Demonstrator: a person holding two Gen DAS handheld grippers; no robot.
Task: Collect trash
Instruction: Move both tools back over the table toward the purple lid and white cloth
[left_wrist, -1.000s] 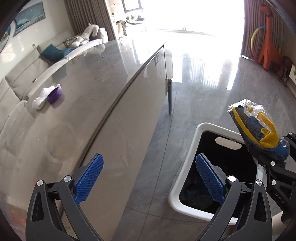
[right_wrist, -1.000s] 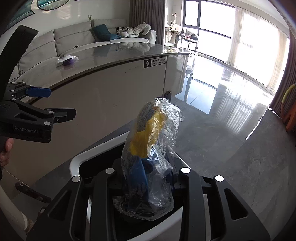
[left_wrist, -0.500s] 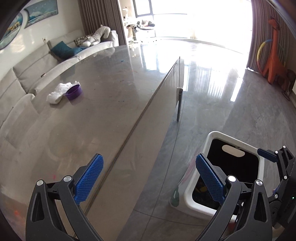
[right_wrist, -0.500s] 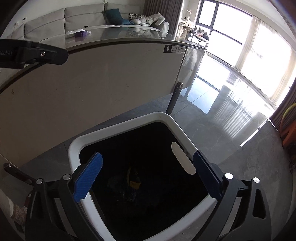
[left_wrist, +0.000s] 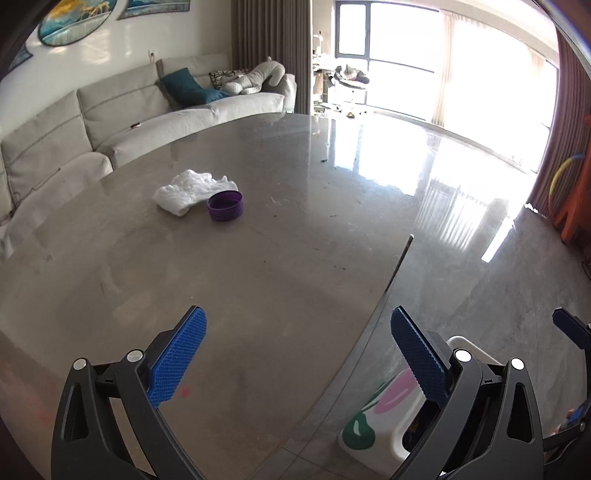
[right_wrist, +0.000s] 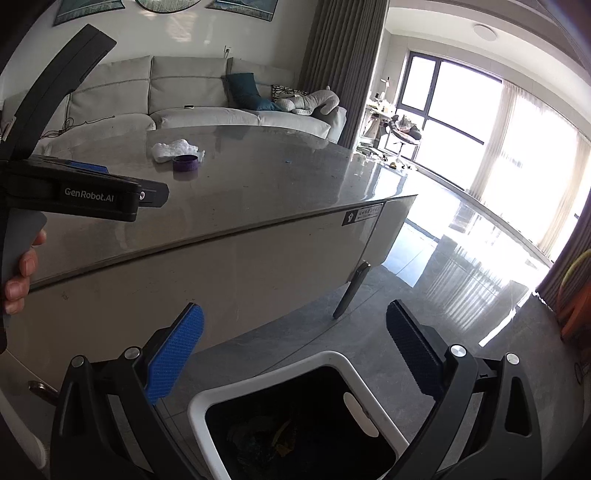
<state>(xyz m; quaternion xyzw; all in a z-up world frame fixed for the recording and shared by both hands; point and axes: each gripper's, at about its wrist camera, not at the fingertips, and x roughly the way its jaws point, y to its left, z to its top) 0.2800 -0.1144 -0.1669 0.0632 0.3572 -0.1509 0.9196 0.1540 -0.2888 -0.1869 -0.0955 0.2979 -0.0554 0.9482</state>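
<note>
Sofa (left_wrist: 122, 107) sat far left behind the table (left_wrist: 280, 236), pale grey, with a teal cushion (left_wrist: 188, 88) and a plush toy (left_wrist: 255, 75) at its far end. Left gripper (left_wrist: 297, 356) hovered over the near tabletop, blue pads wide apart, nothing between them. Ahead of it on the table lay the remaining trash: a crumpled white tissue (left_wrist: 188, 192) and a purple cap (left_wrist: 225, 206), touching, well apart from the fingers. Nothing stood between gripper and trash. Tabletop otherwise carried only specks and smears.

Off the table's right edge, on the floor, stood the white bin (right_wrist: 291, 373) with a black liner; its outer wall showed green and pink print (left_wrist: 373, 417), shape unreadable. Right gripper (right_wrist: 295, 350) hung above the bin's mouth, fingers spread and empty. Down in the liner lay a dark bundle with yellow in it (right_wrist: 273, 432), details too dim to tell. Table side panel and one slanted leg (right_wrist: 351, 291) stood just behind the bin.

Writing: "GenRobot.AI" (right_wrist: 88, 194) on the left gripper's body as seen from the right wrist. A small black-and-white sticker (right_wrist: 364, 213) sat on the table's side near the corner, text too small to read.

Far right: bright windows, curtains, an orange toy with a hoop (left_wrist: 572, 184).
</note>
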